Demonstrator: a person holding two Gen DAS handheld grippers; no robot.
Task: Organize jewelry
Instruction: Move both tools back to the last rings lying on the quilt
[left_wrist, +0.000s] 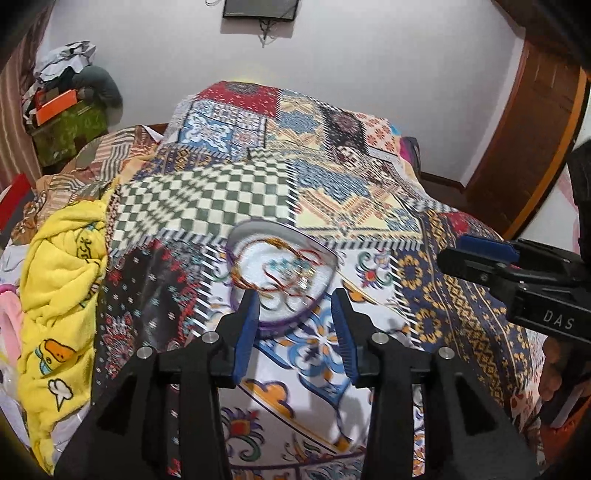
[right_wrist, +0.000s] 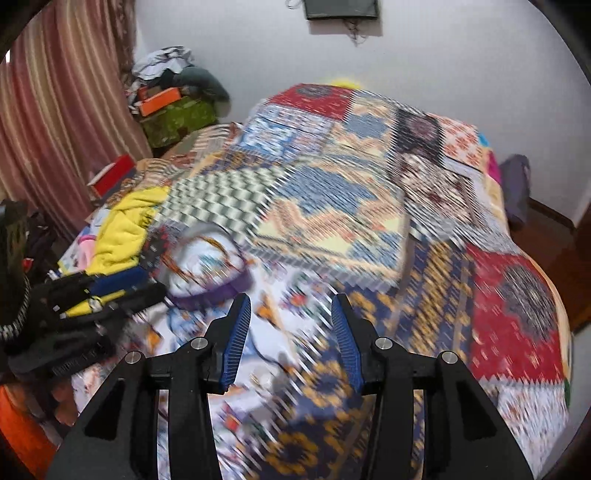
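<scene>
A round dish with a purple rim (left_wrist: 284, 322) rests on the patchwork bedspread (left_wrist: 332, 177). Inside it lie red and orange thread bracelets with beads (left_wrist: 291, 269). My left gripper (left_wrist: 295, 295) hovers at the dish's near edge with its jaws open. The rim shows between the blue pads, which do not press on it. My right gripper (right_wrist: 291, 299) is open and empty over the bedspread, to the right of the dish (right_wrist: 218, 291), which is blurred in the right wrist view. The right gripper (left_wrist: 480, 258) also shows at the right of the left wrist view.
A yellow towel (left_wrist: 62, 288) is bunched on the bed's left side. A pile of boxes and clothes (left_wrist: 59, 107) stands at the back left by a striped curtain (right_wrist: 55, 129). A red box (right_wrist: 110, 177) lies near it. A wooden door (left_wrist: 535, 140) is on the right.
</scene>
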